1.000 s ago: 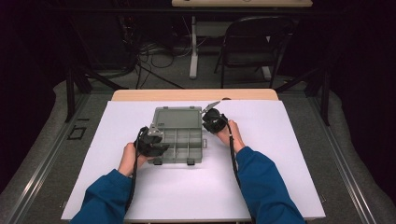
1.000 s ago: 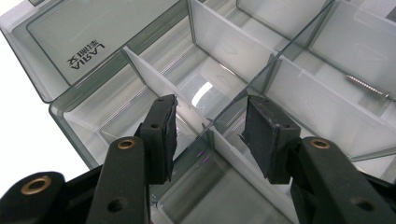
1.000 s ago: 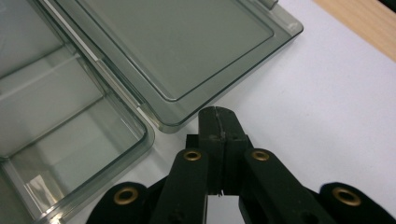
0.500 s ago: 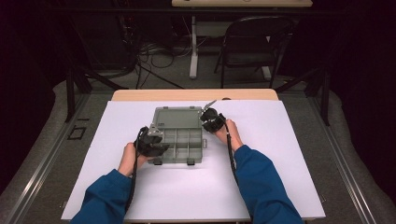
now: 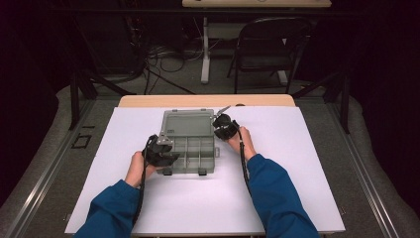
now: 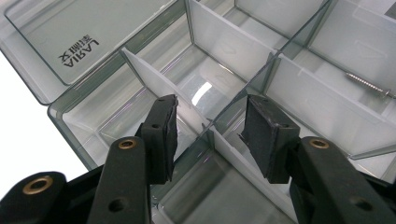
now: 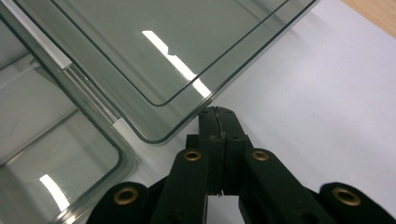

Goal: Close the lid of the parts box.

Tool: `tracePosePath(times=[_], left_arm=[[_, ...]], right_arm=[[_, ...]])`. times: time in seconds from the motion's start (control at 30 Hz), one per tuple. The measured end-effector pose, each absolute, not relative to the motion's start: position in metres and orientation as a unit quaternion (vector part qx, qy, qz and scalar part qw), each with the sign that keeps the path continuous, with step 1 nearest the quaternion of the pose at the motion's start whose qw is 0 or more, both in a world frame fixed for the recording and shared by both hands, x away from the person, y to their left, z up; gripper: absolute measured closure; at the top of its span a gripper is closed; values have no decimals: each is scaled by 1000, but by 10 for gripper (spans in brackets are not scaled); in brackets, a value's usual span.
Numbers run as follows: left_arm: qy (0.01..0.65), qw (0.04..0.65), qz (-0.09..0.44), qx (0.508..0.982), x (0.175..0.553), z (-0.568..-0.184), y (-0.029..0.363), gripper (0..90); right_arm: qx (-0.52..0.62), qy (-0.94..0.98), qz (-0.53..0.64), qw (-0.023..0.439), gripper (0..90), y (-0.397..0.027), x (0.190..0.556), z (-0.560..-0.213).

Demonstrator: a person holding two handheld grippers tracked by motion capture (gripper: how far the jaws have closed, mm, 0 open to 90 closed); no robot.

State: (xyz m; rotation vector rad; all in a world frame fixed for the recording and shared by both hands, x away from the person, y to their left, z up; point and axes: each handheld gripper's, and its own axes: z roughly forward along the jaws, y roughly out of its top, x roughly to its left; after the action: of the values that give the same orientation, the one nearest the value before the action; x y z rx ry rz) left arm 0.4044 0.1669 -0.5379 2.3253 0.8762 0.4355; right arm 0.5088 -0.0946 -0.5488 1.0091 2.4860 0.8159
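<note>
Box [image 5: 188, 148] with its lid [image 5: 188, 122] flat open lies on the white counter [image 5: 307, 168], and a person works at it with a tool in each hand. The left gripper [image 6: 210, 135] has its fingers [image 6: 161, 130] partly apart, one on each side of a thin divider wall [image 6: 156, 86] inside the box; I cannot tell if they press on it. Past the right-hand finger, a few cells away, a small screw [image 6: 369, 86] lies in its own cell. The right gripper [image 7: 218, 122] has its fingers shut tight with nothing between them, and the tip sits right at the rounded corner of the open lid. I think the opening part is done, since the lid is all the way back. What seems left is the work inside the cells, and shutting the lid after.
</note>
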Motion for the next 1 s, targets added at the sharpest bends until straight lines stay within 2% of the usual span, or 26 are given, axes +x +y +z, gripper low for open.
tracePosePath(times=[0.37, 1.0], left_arm=[[328, 304, 165, 879, 404, -538, 167, 551], [329, 304, 165, 879, 404, -538, 167, 550]], right_arm=[[368, 860, 311, 168, 900, -98, 508, -547], [357, 842, 350, 200, 900, -103, 506, -535]])
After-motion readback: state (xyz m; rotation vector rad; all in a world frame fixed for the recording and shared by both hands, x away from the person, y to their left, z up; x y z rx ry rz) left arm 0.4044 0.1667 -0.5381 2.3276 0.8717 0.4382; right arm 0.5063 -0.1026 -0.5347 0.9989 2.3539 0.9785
